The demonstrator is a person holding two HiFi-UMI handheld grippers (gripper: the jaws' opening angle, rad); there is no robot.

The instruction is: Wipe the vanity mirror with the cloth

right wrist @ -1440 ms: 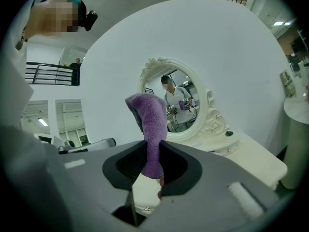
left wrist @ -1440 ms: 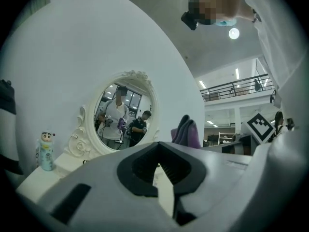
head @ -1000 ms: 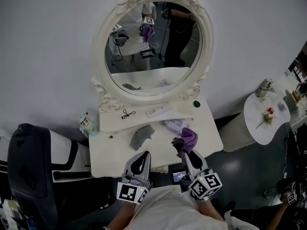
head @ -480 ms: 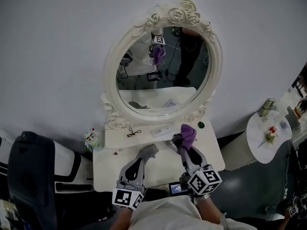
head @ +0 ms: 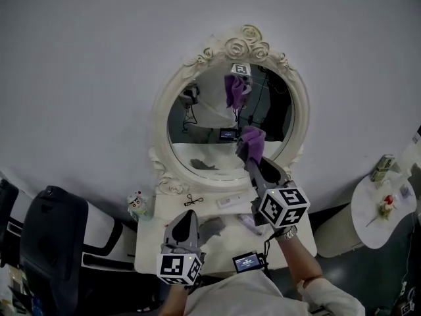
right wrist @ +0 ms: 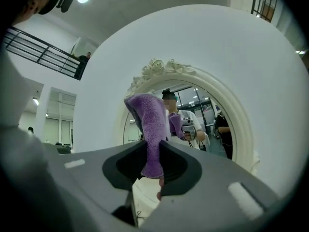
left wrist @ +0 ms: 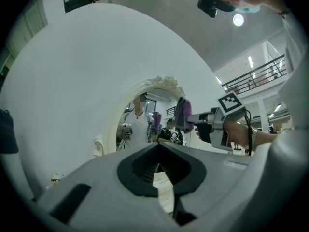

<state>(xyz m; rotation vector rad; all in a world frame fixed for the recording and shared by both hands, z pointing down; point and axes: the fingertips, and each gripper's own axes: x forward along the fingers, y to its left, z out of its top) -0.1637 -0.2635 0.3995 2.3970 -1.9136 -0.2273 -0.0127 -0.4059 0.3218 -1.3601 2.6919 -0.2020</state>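
The oval vanity mirror (head: 230,120) in its white rose-carved frame (head: 160,130) stands at the back of the white vanity table (head: 148,242). My right gripper (head: 250,154) is raised in front of the lower right of the glass, shut on a purple cloth (head: 250,141). Whether the cloth touches the glass cannot be told. In the right gripper view the cloth (right wrist: 149,129) stands up out of the jaws, with the mirror (right wrist: 207,124) behind it. My left gripper (head: 186,224) hangs low over the table, shut and empty. The left gripper view shows the mirror (left wrist: 145,124) and the purple cloth (left wrist: 183,114).
On the table lie a grey cloth (head: 212,229), small scissors (head: 192,201) and a white stick-like object (head: 230,201). A small figurine bottle (head: 137,205) stands at its left corner. A black chair (head: 46,242) is at the left, a round side table (head: 381,209) at the right.
My right gripper has risen from the tabletop with the purple cloth up to the mirror's glass. The left gripper has stayed low over the table.
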